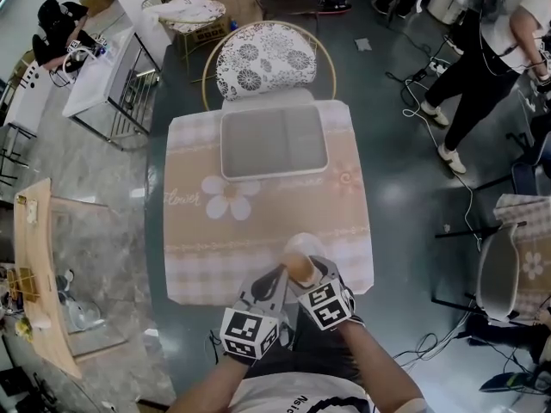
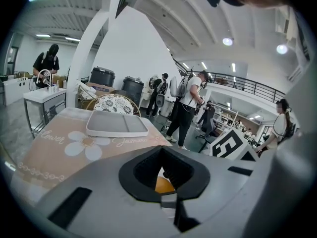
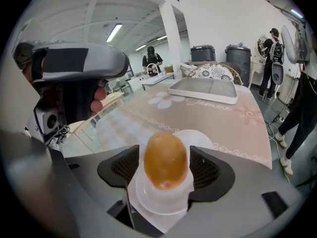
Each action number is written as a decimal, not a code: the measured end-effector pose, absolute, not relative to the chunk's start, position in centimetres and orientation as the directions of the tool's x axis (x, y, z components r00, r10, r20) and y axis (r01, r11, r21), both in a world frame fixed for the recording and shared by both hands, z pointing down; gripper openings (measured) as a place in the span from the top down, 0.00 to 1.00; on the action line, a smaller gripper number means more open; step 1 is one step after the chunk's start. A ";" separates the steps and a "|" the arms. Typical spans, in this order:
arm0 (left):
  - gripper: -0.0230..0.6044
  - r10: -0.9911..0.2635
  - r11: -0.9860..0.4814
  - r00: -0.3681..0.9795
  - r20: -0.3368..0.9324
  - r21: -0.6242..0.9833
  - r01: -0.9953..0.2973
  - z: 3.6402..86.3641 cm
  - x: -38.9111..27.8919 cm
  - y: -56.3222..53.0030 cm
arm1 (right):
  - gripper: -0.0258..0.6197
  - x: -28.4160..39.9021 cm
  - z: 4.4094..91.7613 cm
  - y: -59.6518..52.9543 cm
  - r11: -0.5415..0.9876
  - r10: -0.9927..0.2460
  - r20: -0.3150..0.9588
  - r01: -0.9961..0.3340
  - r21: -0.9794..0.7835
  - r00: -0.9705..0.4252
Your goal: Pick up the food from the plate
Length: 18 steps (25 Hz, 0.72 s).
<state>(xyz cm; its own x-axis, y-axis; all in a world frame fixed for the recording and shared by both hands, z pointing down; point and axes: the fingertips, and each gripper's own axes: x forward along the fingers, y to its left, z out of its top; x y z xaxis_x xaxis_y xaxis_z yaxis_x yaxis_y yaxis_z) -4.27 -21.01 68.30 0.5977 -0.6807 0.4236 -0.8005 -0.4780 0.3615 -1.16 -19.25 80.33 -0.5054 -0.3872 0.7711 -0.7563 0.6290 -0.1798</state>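
Note:
A brown egg-shaped piece of food point(image 3: 166, 157) stands on a small white holder point(image 3: 161, 202) between the pads of my right gripper point(image 3: 165, 168). Those jaws stand wide open, and each pad is a sliver clear of the food. A round white plate point(image 3: 200, 138) lies on the tablecloth just behind. In the head view the food point(image 1: 303, 269) sits at the table's near edge, beside the plate point(image 1: 297, 246). My right gripper point(image 1: 315, 271) flanks it. My left gripper point(image 1: 277, 276) is close on its left. Its tips point(image 2: 163, 175) look closed together, and a bit of orange shows through the hollow.
A white rectangular tray point(image 1: 274, 144) lies at the far end of the flowered tablecloth point(image 1: 258, 222). Behind it stands a patterned chair point(image 1: 263, 58). A person point(image 1: 495, 50) stands at the right among floor cables. A wooden table point(image 1: 39, 274) is at the left.

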 end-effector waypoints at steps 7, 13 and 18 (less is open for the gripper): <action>0.95 -0.691 -0.462 0.586 0.423 0.366 -0.808 69.3 -4.9 -21.5 | 0.51 -1.3 82.0 -19.5 0.649 -0.361 0.804 -0.746 -0.147 -0.473; 0.95 -0.687 -0.467 0.590 0.425 0.363 -0.806 69.4 -4.7 -21.6 | 0.51 -1.1 82.1 -19.7 0.643 -0.352 0.814 -0.751 -0.148 -0.462; 0.95 -0.690 -0.469 0.589 0.421 0.359 -0.807 67.8 -4.8 -21.8 | 0.51 -1.0 79.3 -20.0 0.624 -0.388 0.778 -0.762 -0.173 -0.494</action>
<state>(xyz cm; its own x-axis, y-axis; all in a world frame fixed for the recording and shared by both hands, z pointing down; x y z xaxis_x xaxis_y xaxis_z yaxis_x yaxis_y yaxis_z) -4.75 -21.80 67.84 0.5887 -0.6903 0.4206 -0.8067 -0.4691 0.3593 -0.97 -20.02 79.29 -0.4941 -0.3877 0.7782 -0.7618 0.6244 -0.1725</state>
